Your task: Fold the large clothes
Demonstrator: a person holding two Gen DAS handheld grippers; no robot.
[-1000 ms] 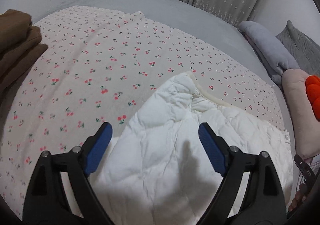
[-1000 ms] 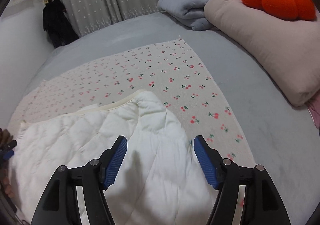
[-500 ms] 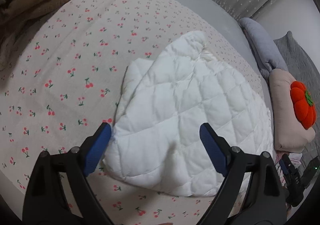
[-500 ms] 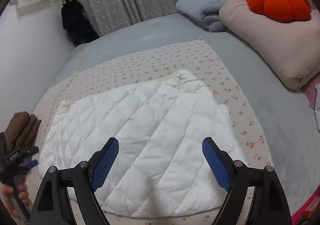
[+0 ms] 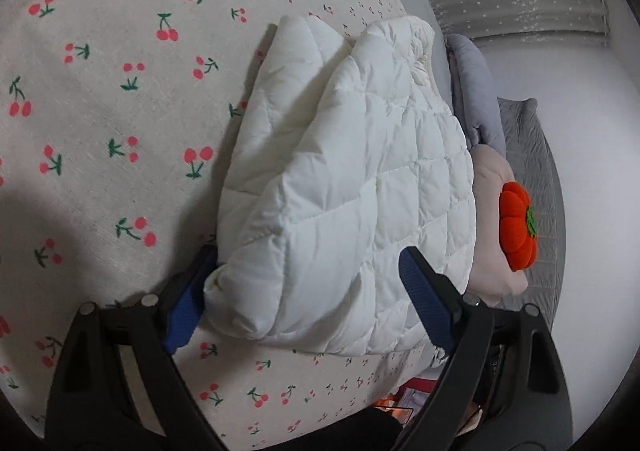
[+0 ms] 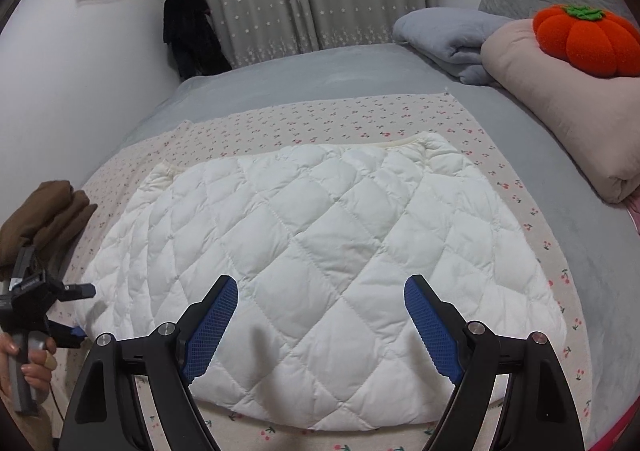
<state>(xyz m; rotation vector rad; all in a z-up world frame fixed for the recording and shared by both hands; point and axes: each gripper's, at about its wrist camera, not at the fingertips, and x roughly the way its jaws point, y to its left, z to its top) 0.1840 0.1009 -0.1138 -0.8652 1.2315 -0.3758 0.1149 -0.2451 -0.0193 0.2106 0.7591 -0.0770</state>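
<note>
The folded white jacket (image 6: 320, 251) lies flat on the cherry sheet (image 6: 516, 187), ahead of both wide-open grippers, left (image 5: 308, 295) and right (image 6: 320, 327), neither gripping it.

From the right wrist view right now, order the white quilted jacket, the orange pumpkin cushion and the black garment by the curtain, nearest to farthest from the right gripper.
1. White quilted jacket, just ahead of the right gripper.
2. Orange pumpkin cushion, far right, on the pink bedding.
3. Black garment, far left corner, by the curtain.
</note>
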